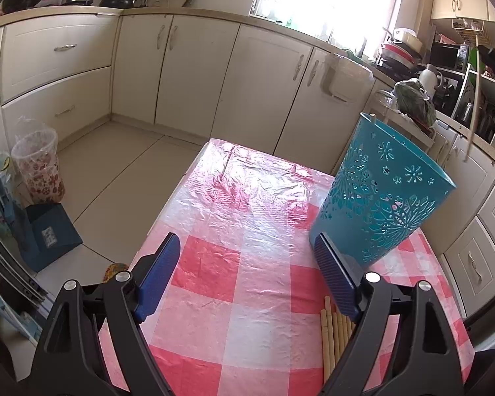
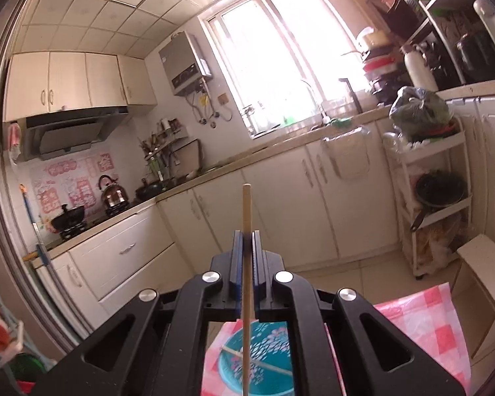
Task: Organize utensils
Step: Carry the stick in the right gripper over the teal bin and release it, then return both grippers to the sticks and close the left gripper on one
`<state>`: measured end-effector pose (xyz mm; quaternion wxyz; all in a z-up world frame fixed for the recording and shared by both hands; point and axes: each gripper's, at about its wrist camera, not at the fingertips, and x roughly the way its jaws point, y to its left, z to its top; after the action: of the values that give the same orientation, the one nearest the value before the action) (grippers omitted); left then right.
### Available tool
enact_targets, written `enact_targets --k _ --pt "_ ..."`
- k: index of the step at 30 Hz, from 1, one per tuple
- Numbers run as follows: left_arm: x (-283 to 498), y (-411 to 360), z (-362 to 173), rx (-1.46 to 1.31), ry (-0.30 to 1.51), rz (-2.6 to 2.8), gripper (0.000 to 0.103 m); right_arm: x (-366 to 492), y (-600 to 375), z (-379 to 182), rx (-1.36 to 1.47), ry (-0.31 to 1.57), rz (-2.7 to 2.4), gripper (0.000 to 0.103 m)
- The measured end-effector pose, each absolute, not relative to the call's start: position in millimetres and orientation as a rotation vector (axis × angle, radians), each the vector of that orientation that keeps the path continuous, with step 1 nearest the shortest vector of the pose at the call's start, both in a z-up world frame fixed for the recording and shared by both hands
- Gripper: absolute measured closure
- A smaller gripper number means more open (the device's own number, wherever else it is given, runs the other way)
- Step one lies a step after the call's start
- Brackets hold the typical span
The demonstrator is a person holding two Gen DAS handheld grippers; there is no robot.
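Chopstick in hand: right gripper (image 2: 247,236) has its jaws clenched on a single wooden chopstick (image 2: 247,211), gripped partway along so the stick stands upright, one end poking up past the jaws and the rest hanging down.
Holder: teal cut-out basket (image 1: 379,198) stands on the checked tabletop (image 1: 234,283) toward its right side; in the right wrist view its open mouth (image 2: 264,356) lies straight below the held stick.
Already inside: at least two pale sticks (image 2: 267,367) lie crossed in the basket's bottom, and one tip shows above its rim in the left wrist view.
Still to sort: bundle of chopsticks (image 1: 336,333) lies flat on the tabletop, close beside the left gripper's right jaw and partly hidden by it.
Left gripper (image 1: 247,277): jaws released and spread wide, nothing between them, hovering low over the cloth just beside the basket's foot.
Step in hand: I'd say one chopstick is being carried over the basket for dropping in, with the task partly done.
Next move calls for: keeping the stick's lower end within the rim, lowering it, then letting the jaws go; the left side looks placed to pick from the bundle.
Watch for: the light basket tipping if the stick catches its wall.
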<state>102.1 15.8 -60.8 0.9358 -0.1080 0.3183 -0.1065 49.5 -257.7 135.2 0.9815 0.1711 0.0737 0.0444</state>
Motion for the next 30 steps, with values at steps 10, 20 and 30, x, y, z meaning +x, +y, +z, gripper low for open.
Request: enact_targets --k 10,20,30 --pt "102.3 15.6 -62.4 -0.214 0.659 -0.217 0.023 49.7 -246.7 67.2 0.269 0.296 0.024 0.095" --pt "99.7 11.1 -69.4 -0.185 0.672 -0.191 0.022 -22.1 -219.4 -28.1 0.272 0.737 0.117 0.083" --pt "99.0 11.2 -73.6 -0.186 0.683 -0.182 0.02 -6.3 -193.0 -77.2 0.258 0.919 0.107 0.09"
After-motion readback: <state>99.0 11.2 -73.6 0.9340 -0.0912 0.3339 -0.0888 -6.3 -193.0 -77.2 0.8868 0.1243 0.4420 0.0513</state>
